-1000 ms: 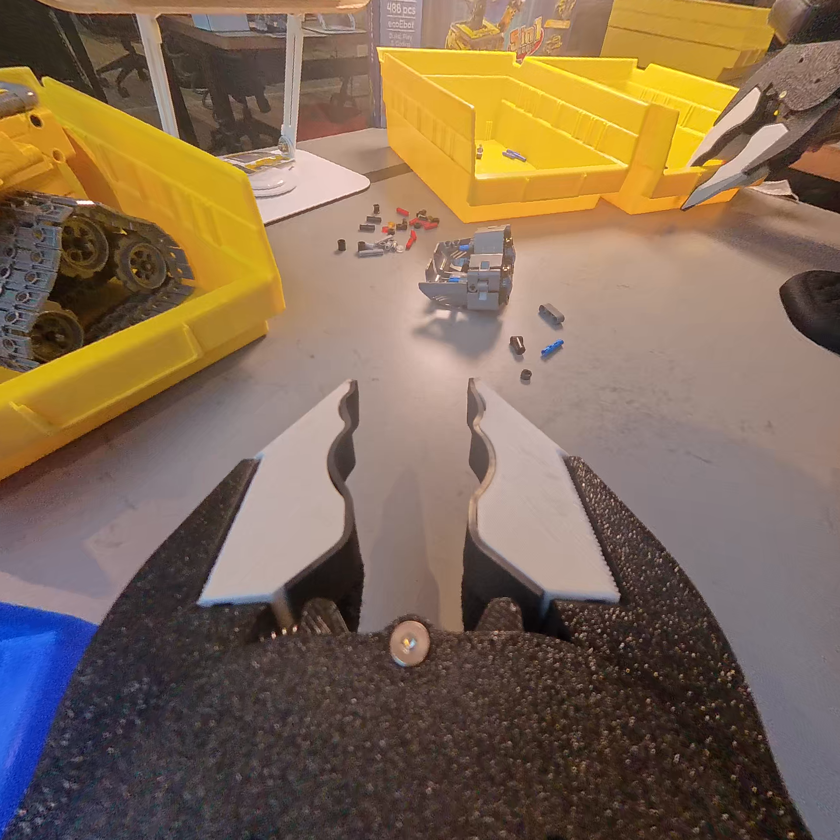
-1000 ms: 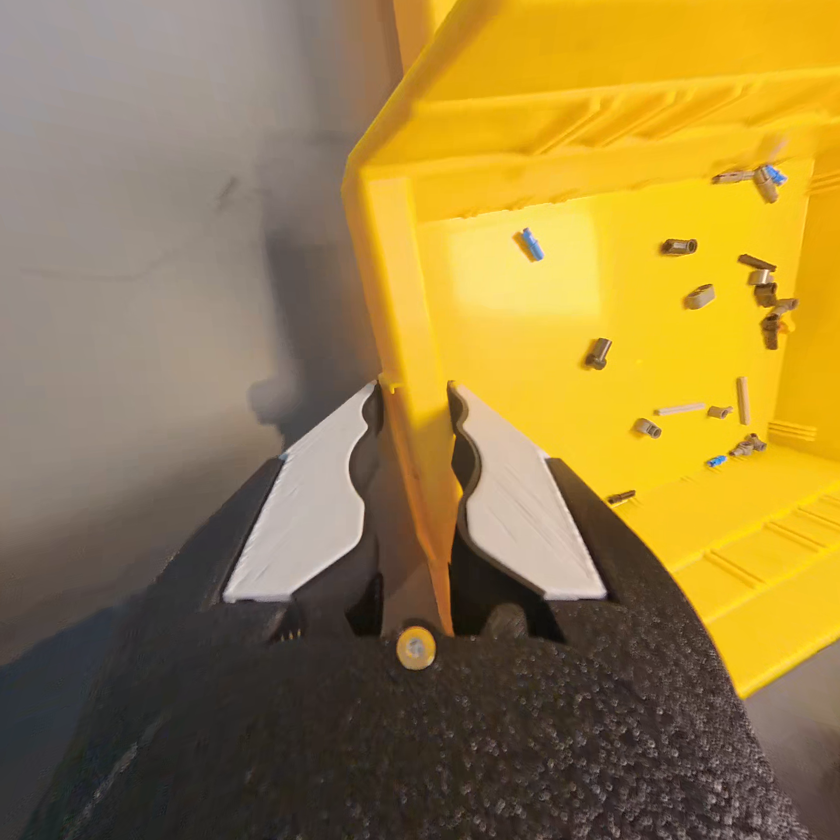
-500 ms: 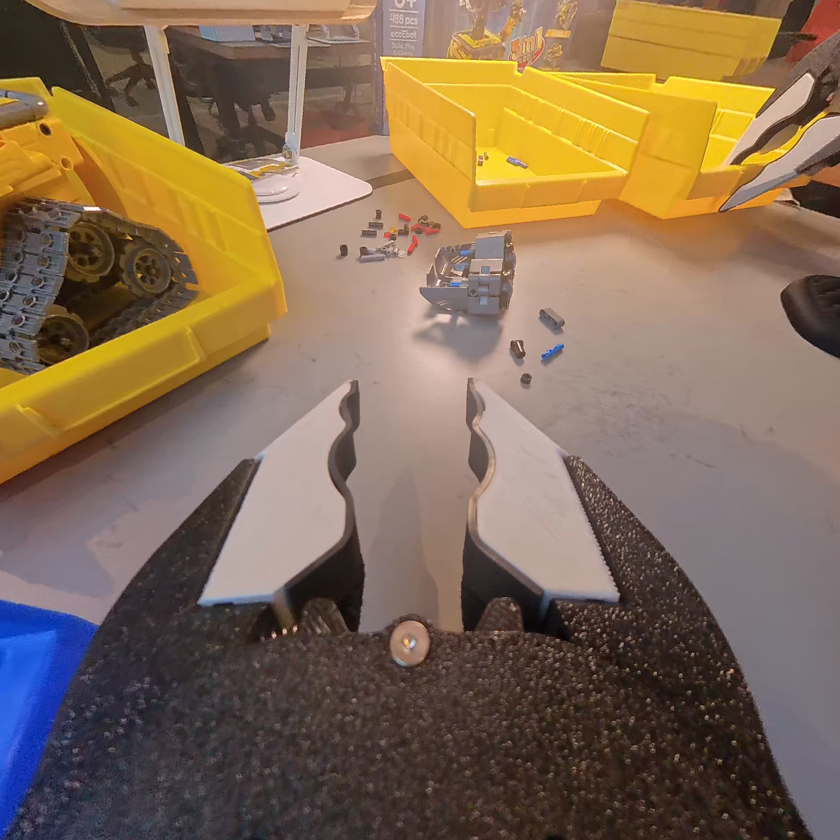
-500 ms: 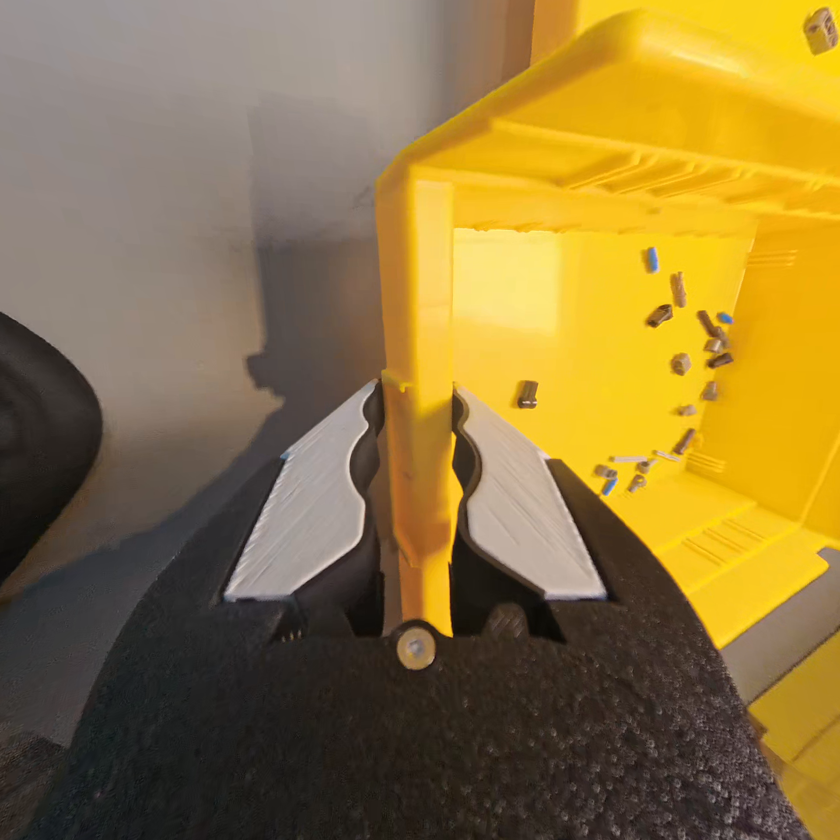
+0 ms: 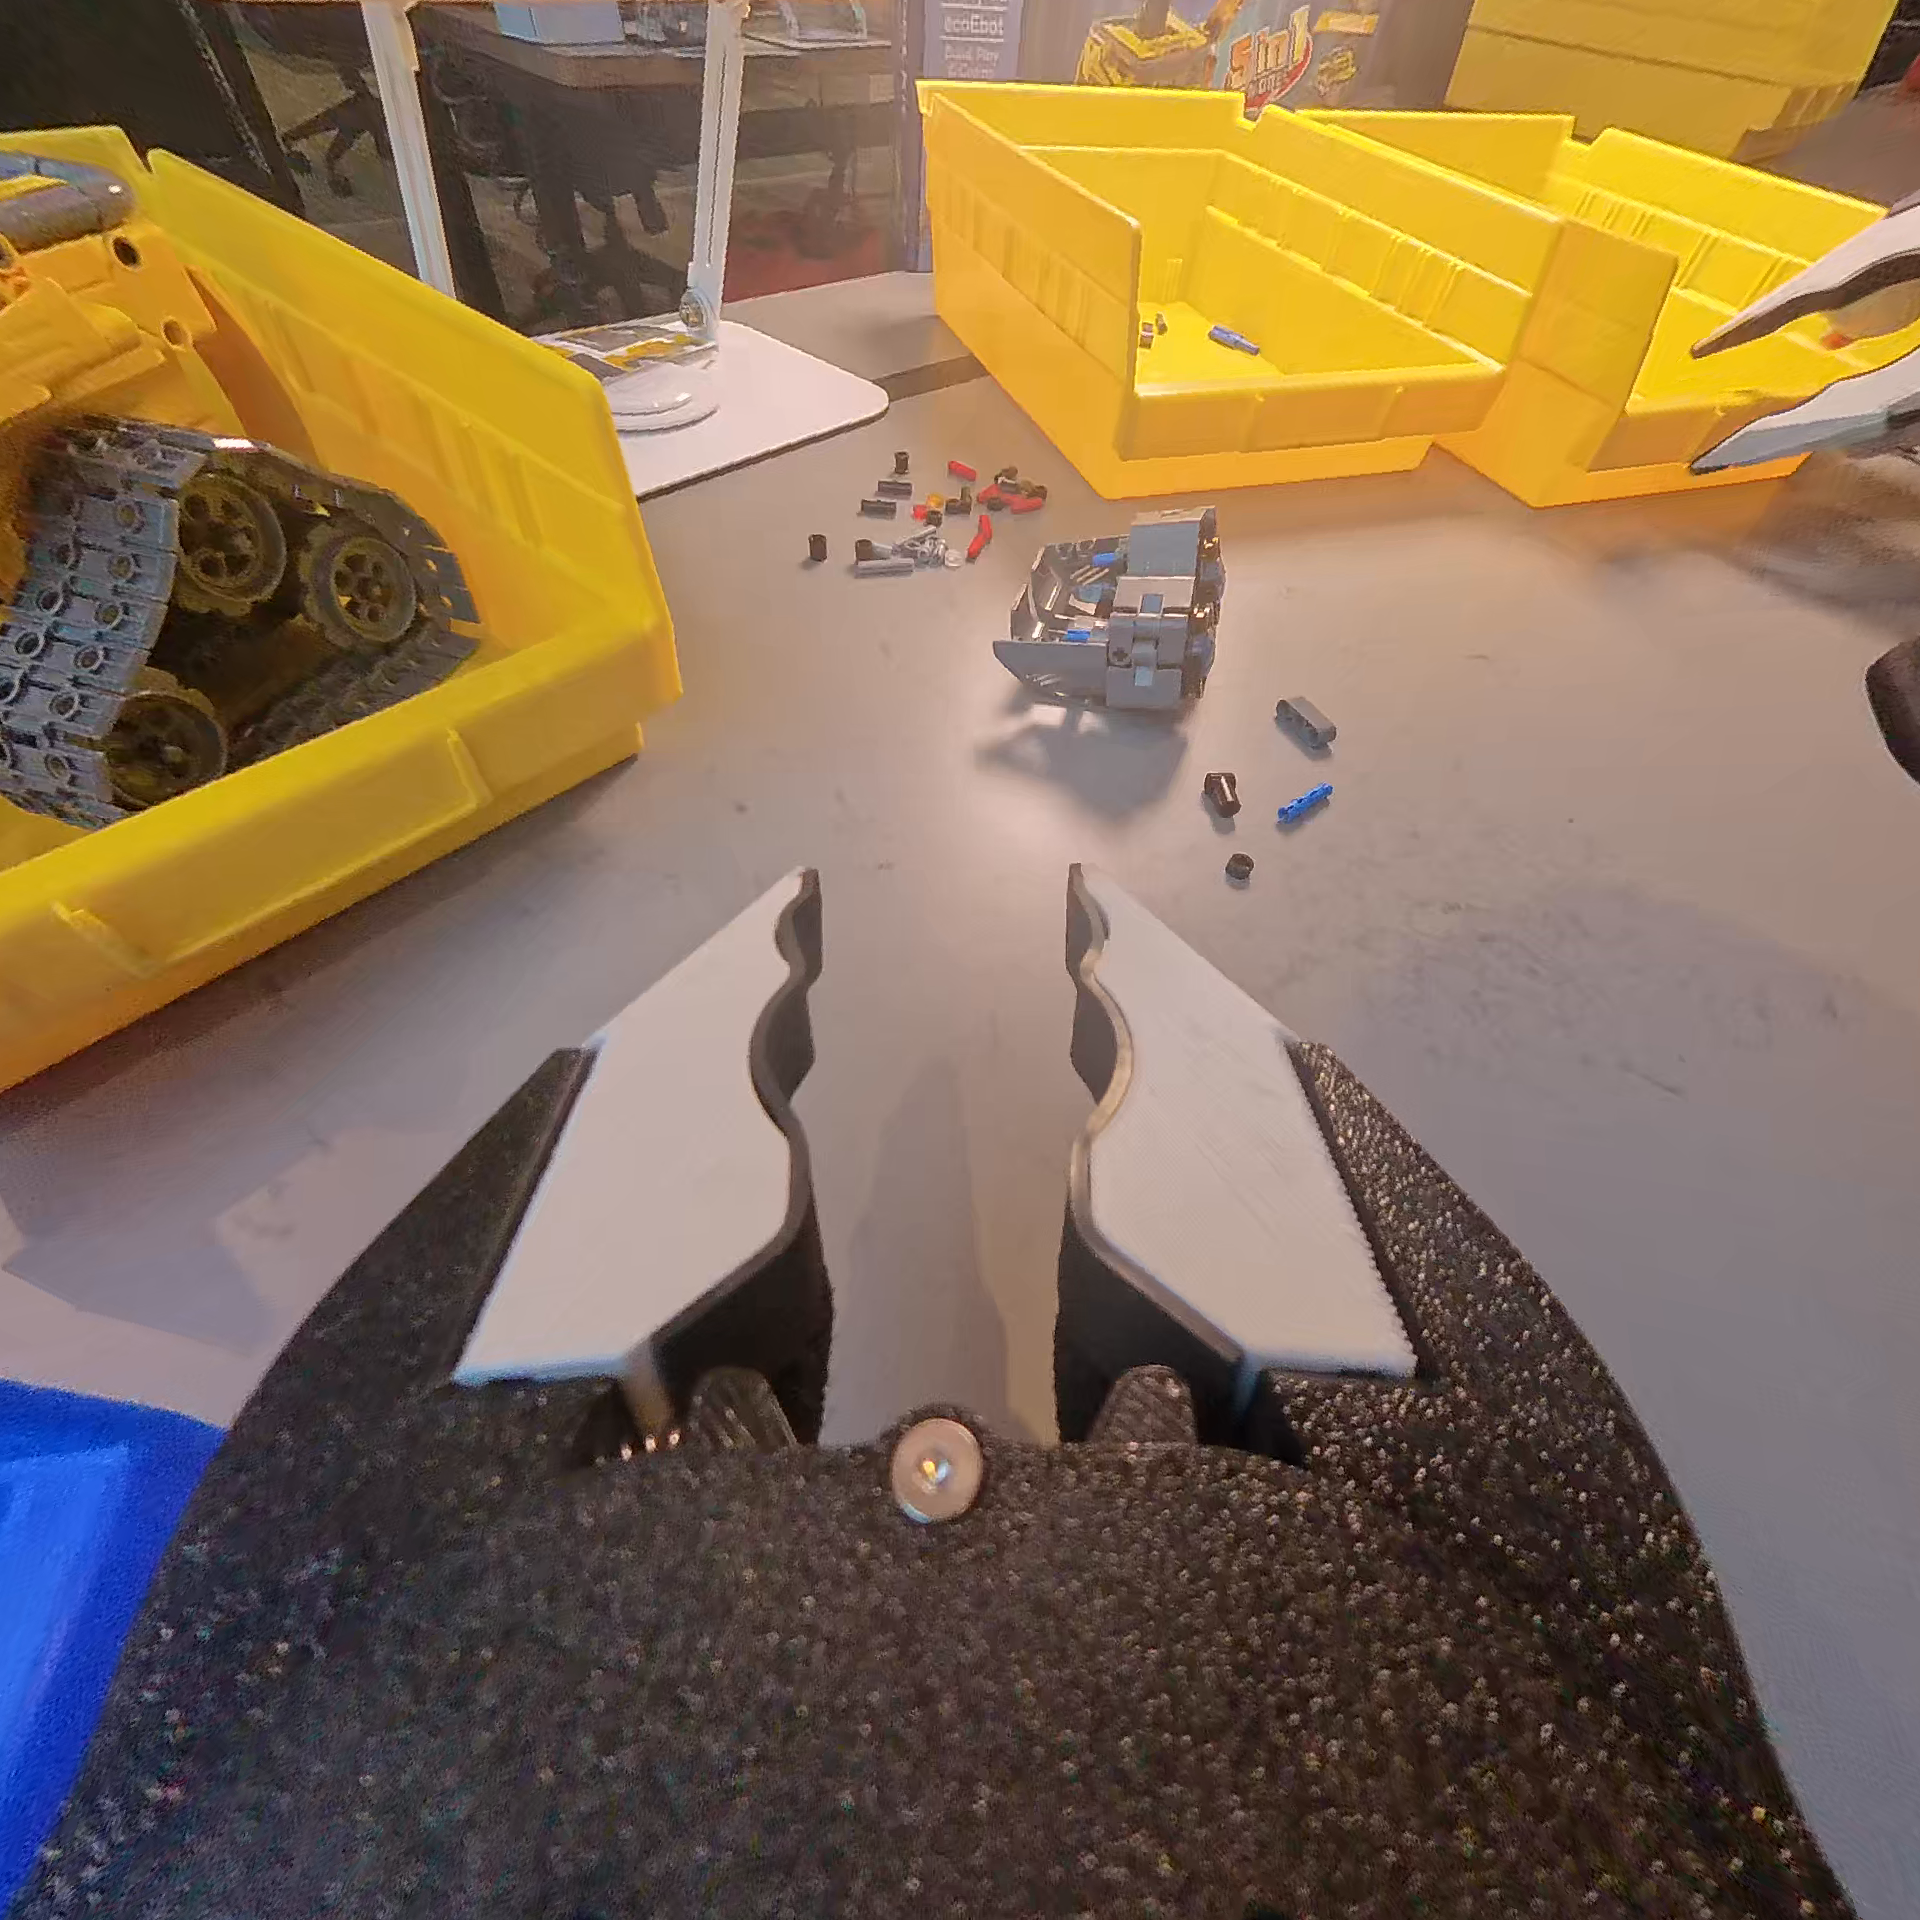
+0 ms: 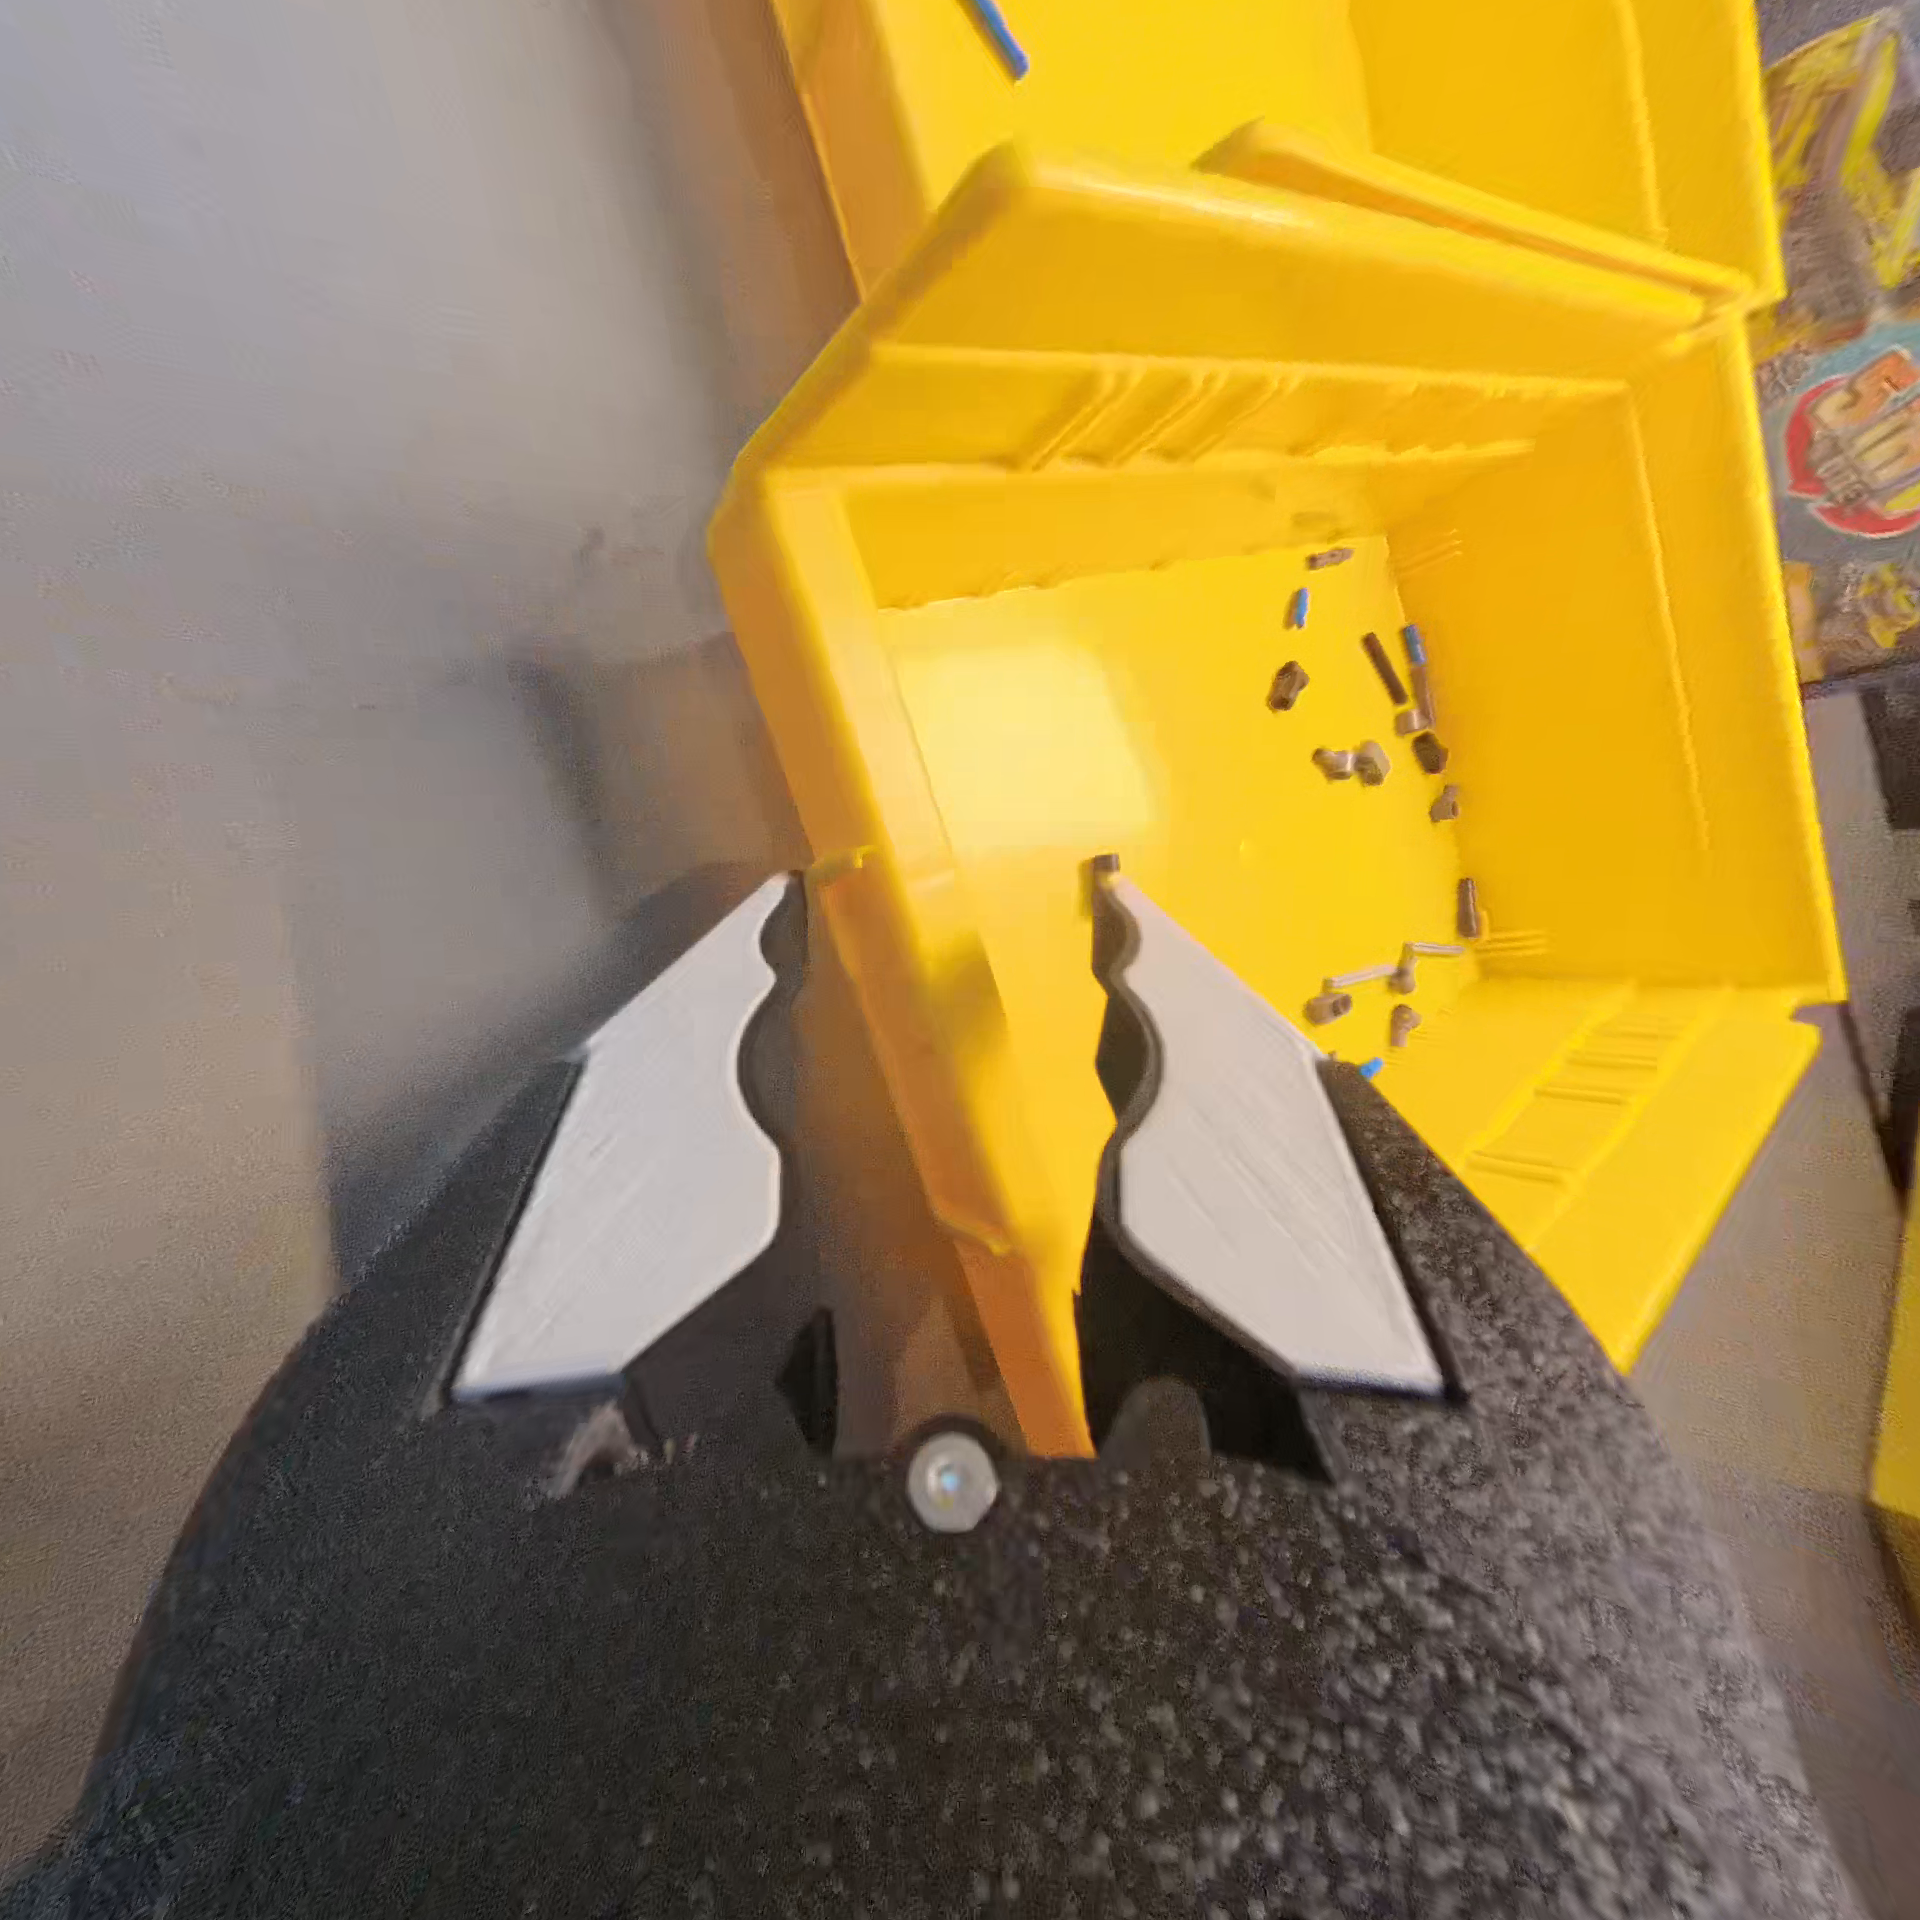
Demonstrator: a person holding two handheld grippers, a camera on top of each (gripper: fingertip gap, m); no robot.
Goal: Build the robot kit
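Yellow plastic fills the right wrist view: the right claw [image 6: 951, 883] straddles the side wall of a yellow bin [image 6: 1704, 831], its jaws spread wider than the wall, so it is not clamped. The wall runs up the gap between the fingers, nearer the right one; whether either finger touches it is hard to tell through the blur. Small grey, dark and blue toy pins [image 6: 1392, 717] lie scattered toward the bin's far side, likely because the bin sits tilted in this view. A second yellow bin [image 6: 1507, 125] sits just beyond it.

On the other side, the left claw [image 5: 943, 883] hangs empty and open over the grey bench [image 5: 1558, 1039], nothing between its fingers. Nearest ahead lies a grey brick-built assembly [image 5: 1117, 634], with a few loose pieces [image 5: 1262, 784] beside it and a cluster of red and black pins [image 5: 935, 509] farther off. To the left, a large yellow bin [image 5: 416, 665] holds a tracked toy vehicle [image 5: 187, 623].
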